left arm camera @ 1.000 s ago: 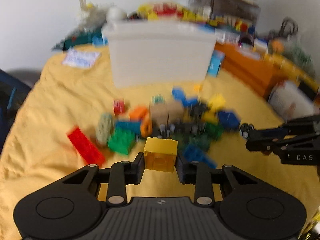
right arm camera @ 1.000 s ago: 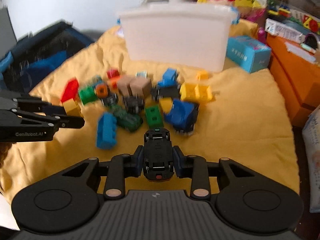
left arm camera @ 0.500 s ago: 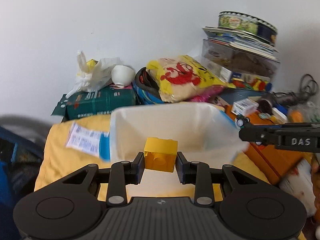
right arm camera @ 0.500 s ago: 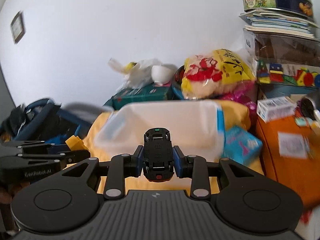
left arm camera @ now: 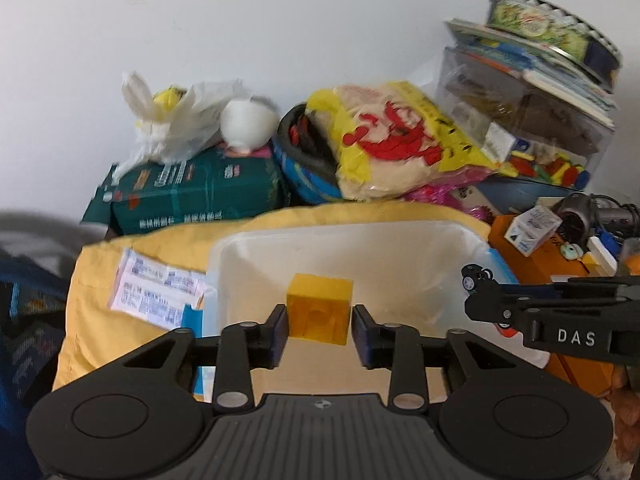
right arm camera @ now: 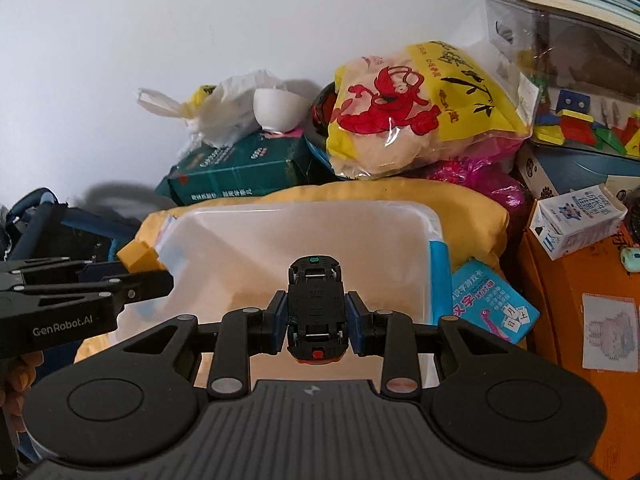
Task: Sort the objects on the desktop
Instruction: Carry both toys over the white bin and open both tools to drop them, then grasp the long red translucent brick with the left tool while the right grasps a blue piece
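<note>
Over the white bin [left arm camera: 352, 248], both grippers hang loaded — the left gripper [left arm camera: 319, 322] clamps a yellow block [left arm camera: 319, 308], the right gripper [right arm camera: 317, 322] a black toy car [right arm camera: 316, 304]. This looks like the drop-off step; next, each jaw pair should part so both pieces fall inside.

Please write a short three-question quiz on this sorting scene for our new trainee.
1. True or false: the left tool holds a yellow block.
2. What does the right tool hold? A) blue block B) black toy car C) white cup
3. Fill in: both tools are poised above the open white ____.

Key:
1. True.
2. B, the black toy car, underside up.
3. bin; the white bin sits on the yellow cloth.
</note>
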{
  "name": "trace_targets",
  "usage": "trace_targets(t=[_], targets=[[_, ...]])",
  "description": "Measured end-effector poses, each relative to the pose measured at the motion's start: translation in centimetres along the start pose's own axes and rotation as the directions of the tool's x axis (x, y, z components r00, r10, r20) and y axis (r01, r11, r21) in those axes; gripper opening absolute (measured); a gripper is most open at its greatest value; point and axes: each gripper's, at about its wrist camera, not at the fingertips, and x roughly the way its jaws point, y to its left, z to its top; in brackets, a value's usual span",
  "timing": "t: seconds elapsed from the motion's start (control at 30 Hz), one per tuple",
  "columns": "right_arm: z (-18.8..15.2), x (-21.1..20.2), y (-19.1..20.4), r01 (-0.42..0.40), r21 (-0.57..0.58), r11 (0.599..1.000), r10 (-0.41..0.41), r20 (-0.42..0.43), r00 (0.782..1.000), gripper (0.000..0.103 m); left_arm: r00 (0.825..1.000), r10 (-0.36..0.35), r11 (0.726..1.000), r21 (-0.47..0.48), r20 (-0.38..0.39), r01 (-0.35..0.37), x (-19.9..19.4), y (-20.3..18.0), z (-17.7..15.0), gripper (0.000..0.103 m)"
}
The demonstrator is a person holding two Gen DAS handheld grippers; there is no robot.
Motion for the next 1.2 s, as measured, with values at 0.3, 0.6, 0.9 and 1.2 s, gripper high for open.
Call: trace_targets(t=[0.3, 0.6, 0.9, 1.2], targets=[[0.1, -0.9, 0.4, 0.033, -0.029, 0.999, -0.032, 0.043, 0.999, 0.072, 0.997, 0.064, 0.997, 0.028, 0.047, -0.066, -2.1, 1.1, -2.0, 0.066], [-14.2, -8.4, 2.7, 0.044, -0.170, 0.984, -0.012, 0.182, 0.983, 0.086, 0.988, 0.139, 0.986, 0.087, 0.060, -0.144, -9.0, 4.4, -18.3, 0.073], [-23.3, -6.2, 3.1, 0.134, -0.167, 0.977, -0.130, 0.033, 0.991, 0.071, 0.981, 0.174, 0.985, 0.024, -0.083, -0.173, -6.9, 4.9, -24.9, 0.072], [-23.3, -3.7, 4.3, 0.143, -0.215, 0.966, -0.150, -0.016, 0.989, 0.041, 0.976, 0.187, 0.982, -0.010, -0.109, -0.190, -4.2, 5.2, -24.7, 0.058]])
